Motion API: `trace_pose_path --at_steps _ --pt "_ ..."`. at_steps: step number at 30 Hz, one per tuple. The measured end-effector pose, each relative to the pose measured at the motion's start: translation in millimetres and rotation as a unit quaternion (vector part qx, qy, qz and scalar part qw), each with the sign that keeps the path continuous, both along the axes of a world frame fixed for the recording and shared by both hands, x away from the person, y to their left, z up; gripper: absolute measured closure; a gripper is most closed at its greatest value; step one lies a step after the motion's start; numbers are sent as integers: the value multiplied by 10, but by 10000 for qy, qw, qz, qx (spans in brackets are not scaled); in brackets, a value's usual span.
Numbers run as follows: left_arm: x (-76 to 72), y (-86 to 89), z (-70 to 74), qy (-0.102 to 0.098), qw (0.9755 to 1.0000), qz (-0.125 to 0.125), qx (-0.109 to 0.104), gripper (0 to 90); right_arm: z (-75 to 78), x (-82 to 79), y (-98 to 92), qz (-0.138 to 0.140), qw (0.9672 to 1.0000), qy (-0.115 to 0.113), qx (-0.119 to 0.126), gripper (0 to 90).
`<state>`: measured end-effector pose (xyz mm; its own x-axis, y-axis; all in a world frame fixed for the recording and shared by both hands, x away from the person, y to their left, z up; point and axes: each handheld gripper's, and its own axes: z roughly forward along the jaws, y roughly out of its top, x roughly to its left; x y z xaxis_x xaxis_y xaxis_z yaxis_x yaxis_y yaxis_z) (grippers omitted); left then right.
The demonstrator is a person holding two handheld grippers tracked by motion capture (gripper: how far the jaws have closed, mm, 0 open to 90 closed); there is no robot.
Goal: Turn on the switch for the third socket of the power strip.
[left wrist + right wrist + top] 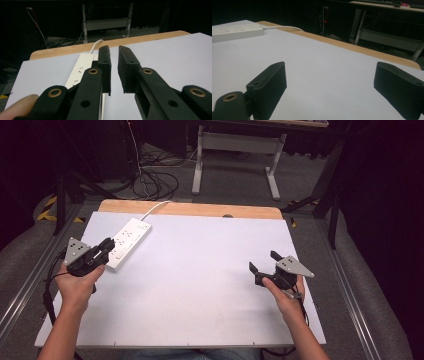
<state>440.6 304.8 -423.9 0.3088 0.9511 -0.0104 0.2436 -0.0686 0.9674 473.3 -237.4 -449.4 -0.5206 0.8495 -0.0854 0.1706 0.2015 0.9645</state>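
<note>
A white power strip (pixel 129 242) lies at the far left of the white table top (pixel 200 285), its cord (pixel 156 208) running off the far edge. My left gripper (pixel 107 246) hovers at the strip's near end, over its left side. In the left gripper view its jaws (pixel 113 50) stand a narrow gap apart with nothing between them, and the power strip (pixel 80 68) lies below and ahead. My right gripper (pixel 263 260) rests at the right of the table, wide open and empty. The right gripper view (pixel 330 67) has the power strip (pixel 234 31) far off at upper left.
The white sheet covers a wooden board whose edge (pixel 190 209) shows along the far side. Beyond it a white desk frame (pixel 235 150) and loose cables (pixel 155 182) stand on the dark floor. Metal rails (pixel 345 285) run beside the table.
</note>
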Motion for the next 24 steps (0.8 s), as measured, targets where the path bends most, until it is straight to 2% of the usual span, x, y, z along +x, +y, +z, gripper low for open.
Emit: trace_pose_path --at_steps 6,10,13,16,21,24 --pt "-27 -24 14 1 10000 18 -23 733 2 -1 -5 -6 10000 5 -6 115" --pt "-133 -49 27 -51 9999 -75 67 733 10 -7 -17 -3 10000 -22 9 115" --pt "-210 -46 64 -156 9998 -37 -82 733 18 -14 -31 -37 10000 -31 31 115" --pt "-248 -37 90 -232 9997 20 -126 733 24 -24 -31 -23 10000 -37 12 115" --pt "-252 -48 89 -221 9993 125 -276 718 20 -21 -36 -15 10000 -25 30 114" --pt "-253 -51 91 -214 9993 160 -276 703 16 -17 -35 -15 10000 -6 16 114"
